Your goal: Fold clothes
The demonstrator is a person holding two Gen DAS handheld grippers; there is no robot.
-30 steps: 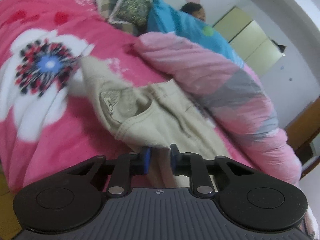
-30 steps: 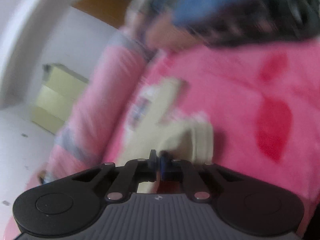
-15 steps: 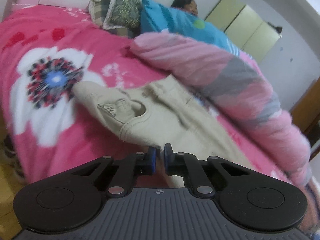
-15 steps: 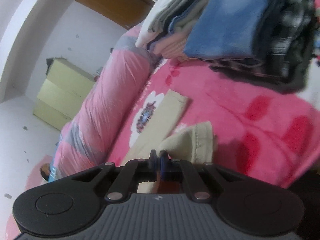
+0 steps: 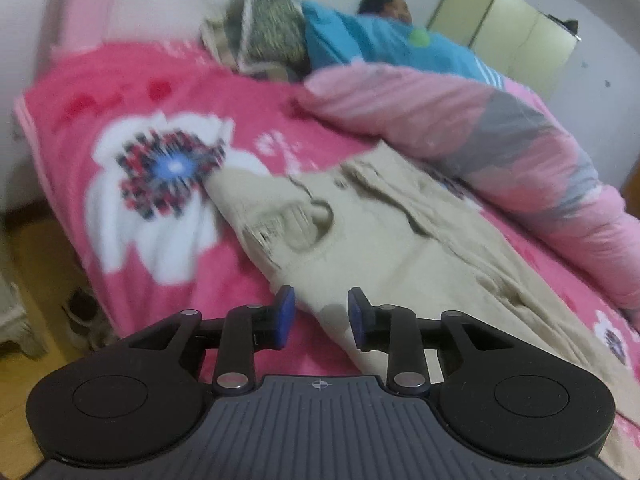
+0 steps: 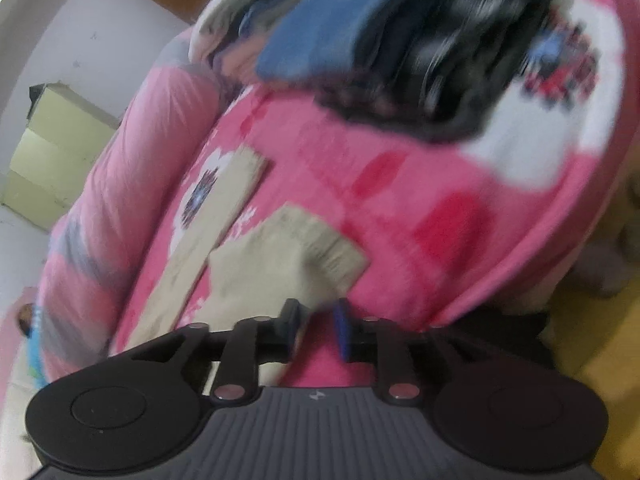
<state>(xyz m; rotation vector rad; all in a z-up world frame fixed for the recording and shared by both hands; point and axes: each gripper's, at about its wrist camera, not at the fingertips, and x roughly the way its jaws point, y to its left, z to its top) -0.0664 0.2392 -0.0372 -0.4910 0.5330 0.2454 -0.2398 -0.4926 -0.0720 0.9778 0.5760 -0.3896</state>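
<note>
Beige trousers (image 5: 400,248) lie flat on the pink flowered blanket (image 5: 120,128), waist end toward the bed's near edge. My left gripper (image 5: 320,312) is open, its blue pads either side of the waistband edge and apart from the cloth. In the right wrist view the trouser legs (image 6: 280,256) lie on the blanket, one leg (image 6: 224,196) stretched farther away. My right gripper (image 6: 316,320) is open just short of the nearer leg's cuff, holding nothing.
A rolled pink and grey quilt (image 5: 500,132) lies along the far side of the trousers. A person in blue (image 5: 384,40) lies by the pillows (image 5: 268,36). A stack of folded clothes (image 6: 380,32) sits on the blanket. Wooden floor (image 5: 36,280) borders the bed.
Both grippers have opened and let go of the trousers, which now lie flat on the blanket. Both have drawn back a little toward the bed's edge.
</note>
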